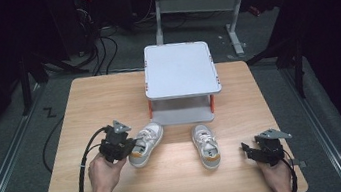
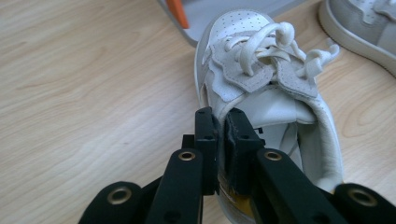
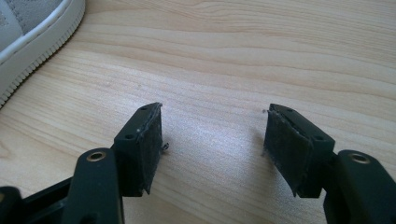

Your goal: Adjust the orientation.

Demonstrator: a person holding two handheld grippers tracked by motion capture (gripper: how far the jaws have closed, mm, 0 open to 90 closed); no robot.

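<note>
— Jaws first: pinched all but shut on the left gripper (image 2: 223, 135), with the padded heel collar of the small white lace-up leather sneaker (image 2: 243, 84) nipped between the pads.

— Agreed. Gripped by the rim alone, though; looked like a thin hold for a shoe with its whole length ahead of the pads. Best carried low and slow, with no twist of the wrist.

— And on the right gripper (image 3: 212, 140)?

— Stood wide apart over bare wood, with nothing between them. Rested near the right front corner.

— Whereabouts of the held sneaker?

— Left of centre on the light wooden table (image 1: 108, 99), toe angled toward the lower tier of the grey two-tier plastic shelf with orange posts (image 1: 180, 69), just in front of it. Flanked on the right, apart, by the matching white sneaker (image 1: 206, 146).

— Probably meant for that lower tier, then. Called for a level, toe-first entry, clear of the near orange post.
</note>
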